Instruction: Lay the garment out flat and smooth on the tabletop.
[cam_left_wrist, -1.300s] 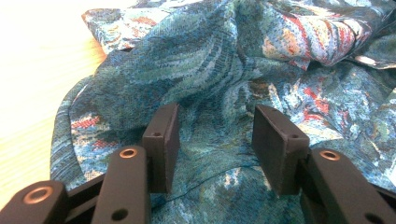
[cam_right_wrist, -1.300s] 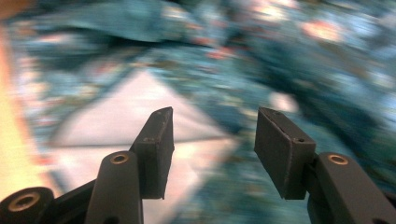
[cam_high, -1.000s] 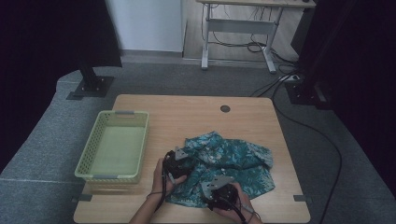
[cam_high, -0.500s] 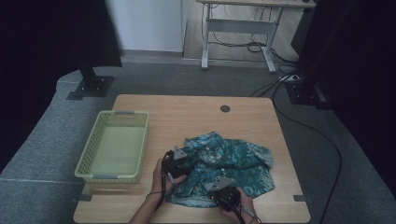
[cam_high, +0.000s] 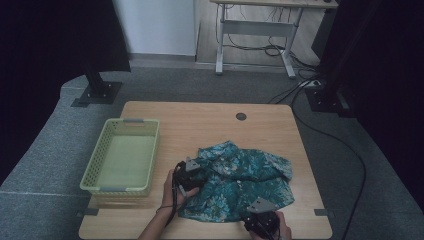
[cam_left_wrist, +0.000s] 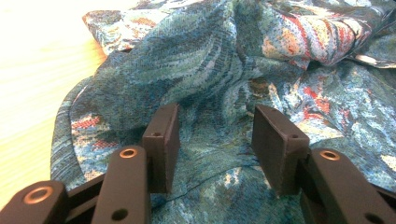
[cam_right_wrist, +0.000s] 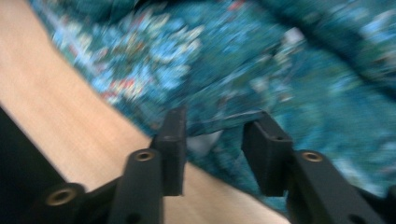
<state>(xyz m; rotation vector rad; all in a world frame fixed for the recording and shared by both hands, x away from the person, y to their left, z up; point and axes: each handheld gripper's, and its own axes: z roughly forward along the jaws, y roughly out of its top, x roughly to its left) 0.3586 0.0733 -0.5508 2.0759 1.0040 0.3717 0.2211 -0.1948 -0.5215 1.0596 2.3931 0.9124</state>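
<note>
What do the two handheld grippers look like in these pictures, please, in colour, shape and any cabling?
Both are black. The left gripper has two blocky rectangular jaws on flat linkage bars with brass-coloured rivets; the right gripper is built the same. From above, each carries a grey three-cornered plate, and a dark cable trails from the left one along the forearm. No sleeve shows at either wrist.

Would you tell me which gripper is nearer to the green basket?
Left. The left gripper rests on the patterned garment's left side, just right of the green basket. The right gripper sits at the garment's near edge, farther right.
</note>
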